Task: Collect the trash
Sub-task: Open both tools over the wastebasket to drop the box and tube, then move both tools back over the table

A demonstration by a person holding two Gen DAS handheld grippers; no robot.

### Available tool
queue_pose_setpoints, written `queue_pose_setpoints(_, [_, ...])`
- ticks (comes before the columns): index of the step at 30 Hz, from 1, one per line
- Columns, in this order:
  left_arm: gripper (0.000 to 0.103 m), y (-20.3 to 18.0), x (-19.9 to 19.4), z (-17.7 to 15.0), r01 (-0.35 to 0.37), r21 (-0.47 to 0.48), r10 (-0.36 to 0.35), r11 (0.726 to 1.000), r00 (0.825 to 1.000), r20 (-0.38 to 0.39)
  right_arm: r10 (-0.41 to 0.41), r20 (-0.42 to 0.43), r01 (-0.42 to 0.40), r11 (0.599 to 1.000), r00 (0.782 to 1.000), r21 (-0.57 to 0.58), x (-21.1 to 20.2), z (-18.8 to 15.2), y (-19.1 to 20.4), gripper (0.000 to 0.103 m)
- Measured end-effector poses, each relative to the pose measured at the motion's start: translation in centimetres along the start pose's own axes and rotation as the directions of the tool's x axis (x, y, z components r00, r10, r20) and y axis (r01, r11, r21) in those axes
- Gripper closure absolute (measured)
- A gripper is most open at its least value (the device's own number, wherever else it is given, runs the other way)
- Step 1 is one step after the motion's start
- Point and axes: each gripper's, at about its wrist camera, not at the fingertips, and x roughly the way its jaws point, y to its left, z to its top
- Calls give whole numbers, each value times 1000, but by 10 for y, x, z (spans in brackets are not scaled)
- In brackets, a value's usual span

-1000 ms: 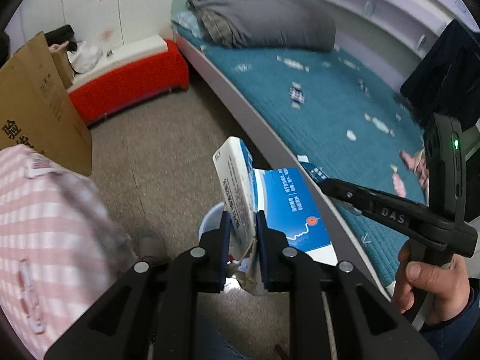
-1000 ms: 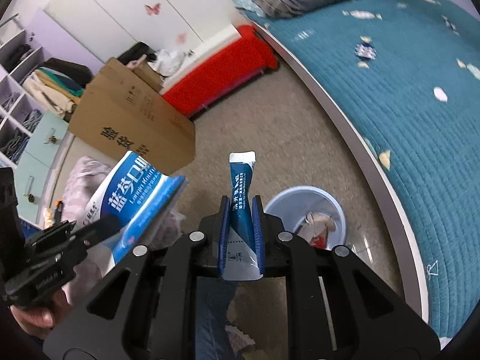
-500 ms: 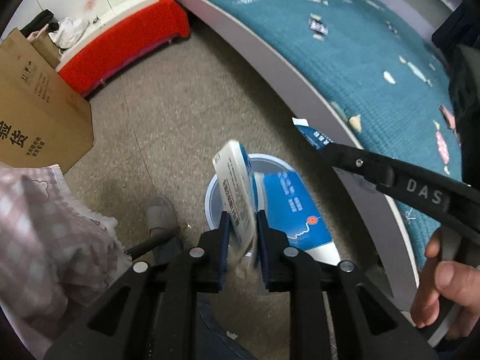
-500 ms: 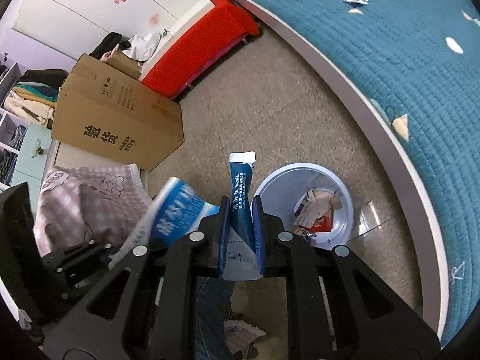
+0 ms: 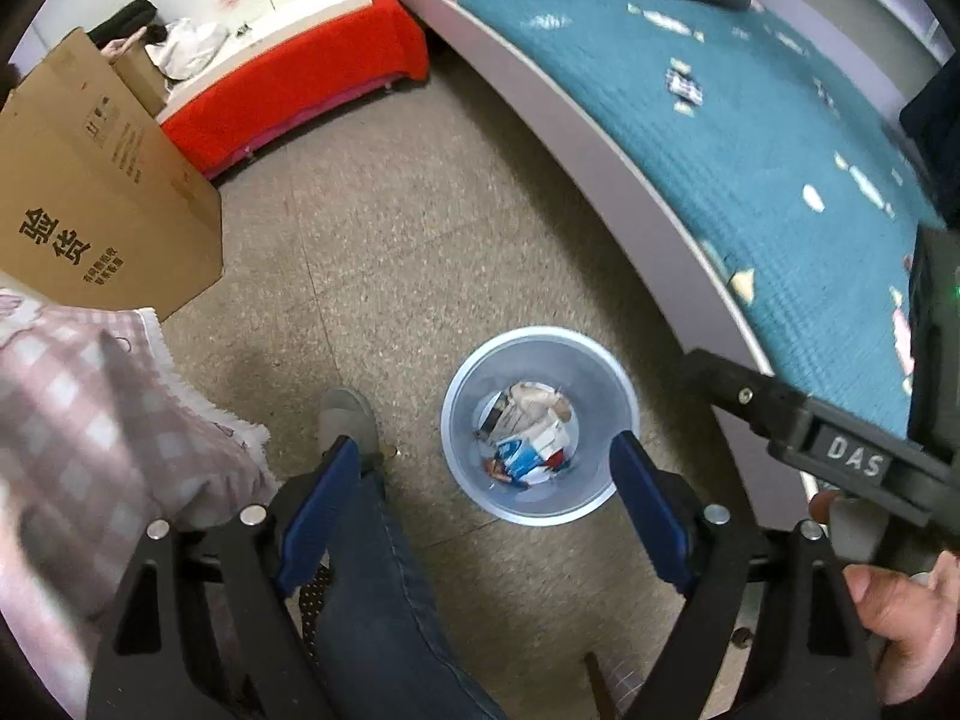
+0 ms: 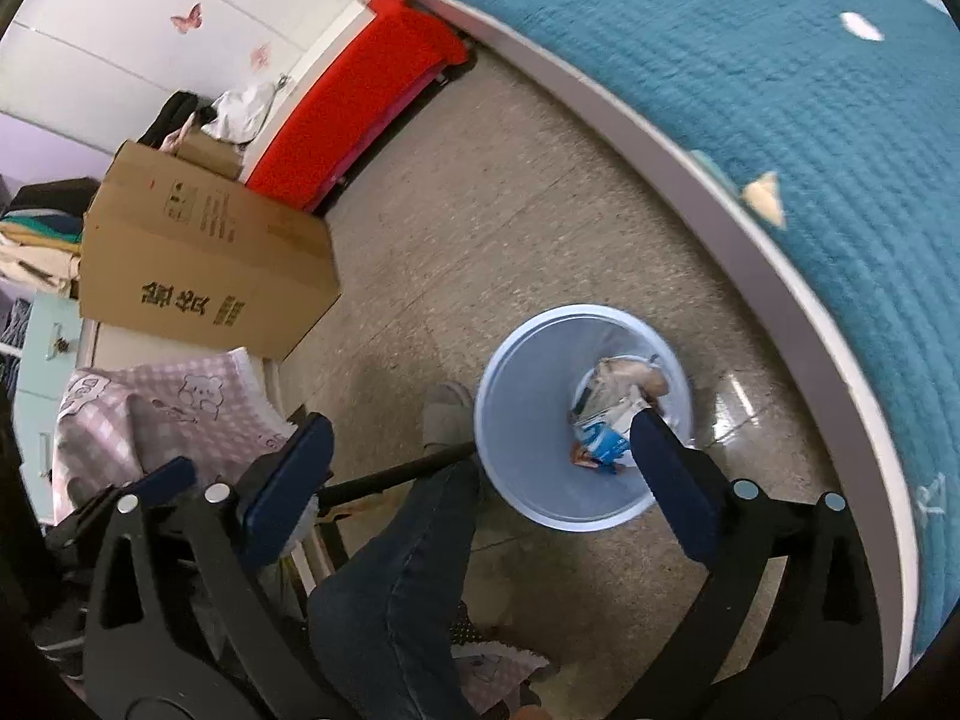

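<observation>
Both grippers hang over the bin (image 5: 456, 420), aimed down into it. Left gripper (image 5: 486, 498): jaws spread wide, nothing between the blue pads (image 5: 318, 504). Right gripper (image 6: 480, 468): same, jaws wide apart, empty; its right pad (image 6: 666, 468) overlaps the bin mouth in that view.

Trash (image 5: 528, 438) lies at the bottom of the bin: crumpled paper, a blue-and-white packet, a red scrap. Judging by the open jaws directly above, this looks like the release point, with the bin placed close to the feet for an easy drop.

Bin stands on the floor (image 5: 390, 240) just beside the bed (image 5: 750, 138) frame. Small pale bits (image 5: 684, 84) scattered on the bed cover; whether they are trash or print I cannot tell.

Around: a box (image 5: 90, 192) to the left, a red bench (image 5: 288, 84) by the wall, pink checked cloth (image 5: 90, 420) near left. The person's leg (image 5: 384, 588) and shoe (image 5: 345, 414) sit close beside the bin, between the jaws in both views. Nothing blocks the bin mouth.
</observation>
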Motion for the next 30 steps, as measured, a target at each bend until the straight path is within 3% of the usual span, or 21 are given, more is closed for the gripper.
queue_pose_setpoints(7, [19,6,-72,-15,54,-11,-51,998,987,150,3,104,-2,1000,995,-17,-51,-9,23,6])
queue_pose_setpoints(14, [18,32,-151,-42,84,-27,-71,996,947,312,71,221,-42,990,973,-136,-116,-22,88,6])
queue_pose_setpoints(22, [16,100,-221,-89,47,-103,6,994,887,462,179,225,-101,942,958,-321,-141,-57,195,6])
queue_pose_setpoints(30, [16,185,-255,-140,7,-244,121,970,854,506,245,158,-141,862,956,-487,-130,-95,296,6])
